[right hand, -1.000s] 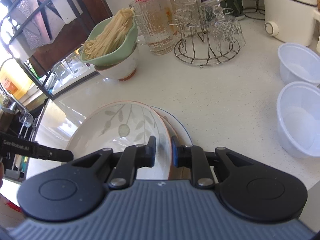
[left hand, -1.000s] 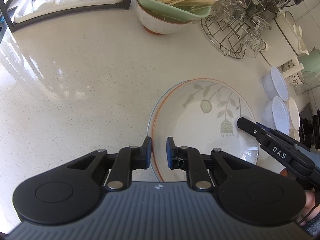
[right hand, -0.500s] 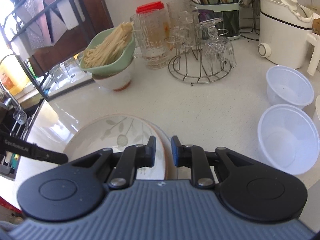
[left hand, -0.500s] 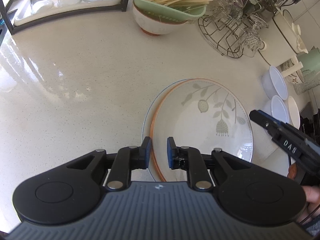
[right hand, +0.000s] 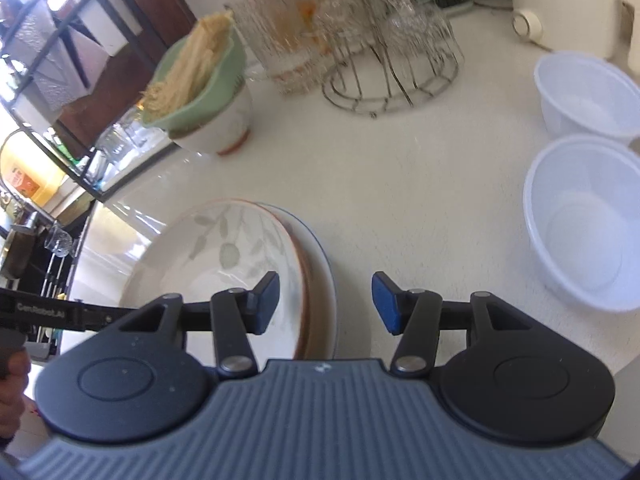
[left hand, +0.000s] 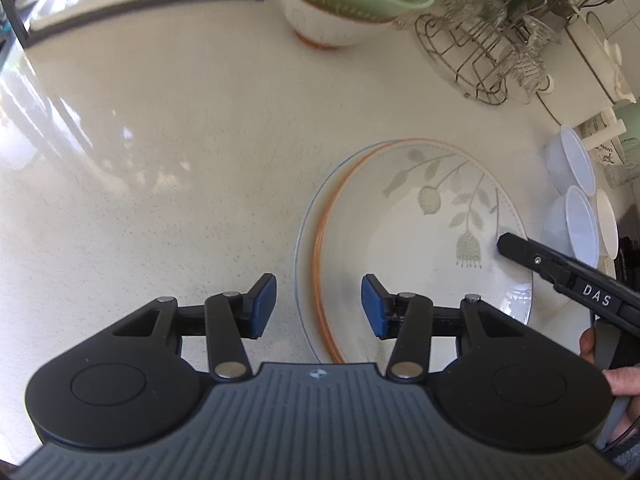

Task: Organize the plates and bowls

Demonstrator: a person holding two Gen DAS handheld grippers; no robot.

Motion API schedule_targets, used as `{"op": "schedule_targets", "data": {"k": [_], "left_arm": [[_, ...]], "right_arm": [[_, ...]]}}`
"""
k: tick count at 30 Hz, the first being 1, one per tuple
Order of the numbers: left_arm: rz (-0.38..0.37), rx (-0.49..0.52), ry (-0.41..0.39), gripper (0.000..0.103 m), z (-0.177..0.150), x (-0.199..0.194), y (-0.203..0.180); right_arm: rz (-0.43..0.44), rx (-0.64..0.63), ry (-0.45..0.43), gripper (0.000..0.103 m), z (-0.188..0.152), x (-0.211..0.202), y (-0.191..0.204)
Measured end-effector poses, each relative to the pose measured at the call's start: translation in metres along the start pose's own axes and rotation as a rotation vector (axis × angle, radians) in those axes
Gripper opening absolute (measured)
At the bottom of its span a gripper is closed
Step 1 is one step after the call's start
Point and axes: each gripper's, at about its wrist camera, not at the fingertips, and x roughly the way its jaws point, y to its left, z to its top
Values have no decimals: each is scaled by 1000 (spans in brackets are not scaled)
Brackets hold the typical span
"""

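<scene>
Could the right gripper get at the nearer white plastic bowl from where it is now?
Probably yes. The right gripper is open, its jaws just opened with nothing pressed between them, and only bare counter lies between it and the nearer plastic bowl. The stacked plates sit to its other side.

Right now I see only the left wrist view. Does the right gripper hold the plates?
Observer: No. The right gripper has just been opening. Its jaws stand apart, and the rim of the plates lies between them, not pressed.
Operator: Are the plastic bowls empty? I see them only from the side.
Observer: Yes. The near plastic bowl and the far plastic bowl stand upright, with nothing inside.
</scene>
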Motion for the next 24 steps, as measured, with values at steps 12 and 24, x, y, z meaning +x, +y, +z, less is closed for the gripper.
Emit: {"op": "schedule_targets", "data": {"k": [12, 24], "left_arm": [[-53, -33, 1, 46, 1, 10, 4], [-99, -93, 11, 39, 4, 7, 19]], "right_arm": [[46, 14, 38, 41, -3, 13, 6], [39, 43, 74, 41, 0, 17, 6]]}}
